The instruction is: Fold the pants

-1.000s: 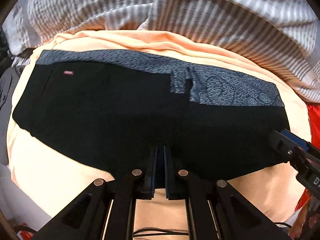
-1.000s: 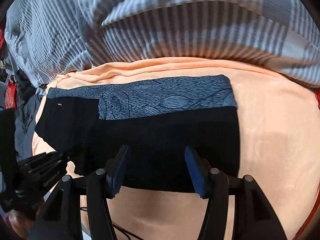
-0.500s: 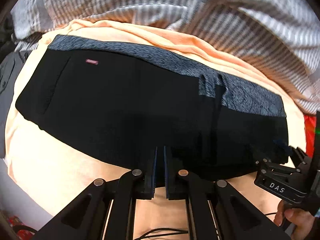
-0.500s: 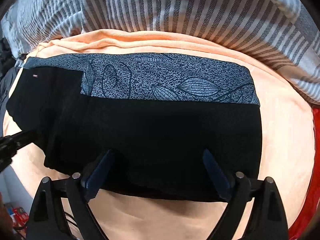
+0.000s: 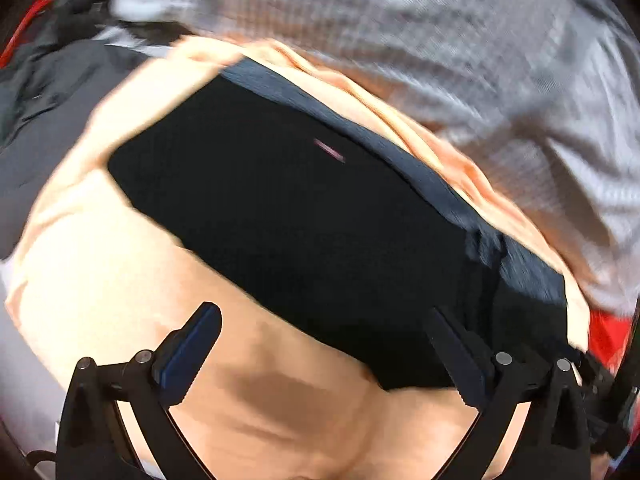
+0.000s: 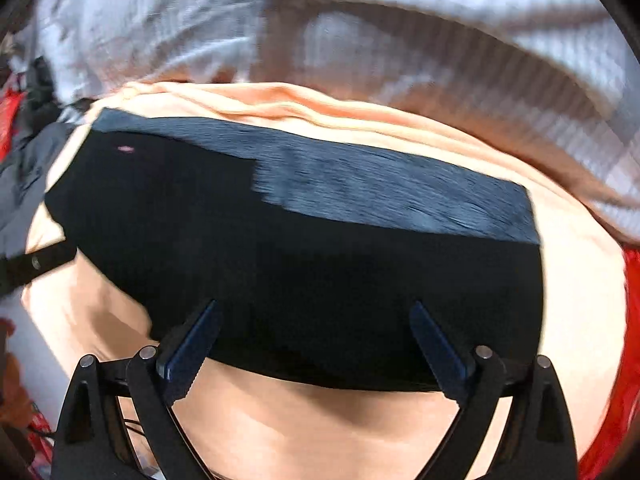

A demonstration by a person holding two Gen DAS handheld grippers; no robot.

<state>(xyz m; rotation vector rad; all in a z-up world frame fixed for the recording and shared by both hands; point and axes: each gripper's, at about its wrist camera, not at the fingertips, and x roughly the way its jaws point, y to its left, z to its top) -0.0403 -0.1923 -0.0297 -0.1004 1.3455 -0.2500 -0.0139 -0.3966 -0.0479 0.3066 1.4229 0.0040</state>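
Observation:
The black pants lie folded flat on the peach sheet, with a grey patterned band along their far edge. They also show in the right wrist view, band at the far side. My left gripper is open and empty, hovering above the pants' near edge. My right gripper is open and empty above the pants' near edge. Both views are blurred by motion.
A grey striped blanket is bunched behind the pants. Dark clothing lies at the far left. Red fabric lies at the right edge. The left gripper's arm shows at the right wrist view's left side.
My left gripper has opened and let go of the pants' near edge, and swung left. My right gripper stayed open and shifted slightly. The pants lie still.

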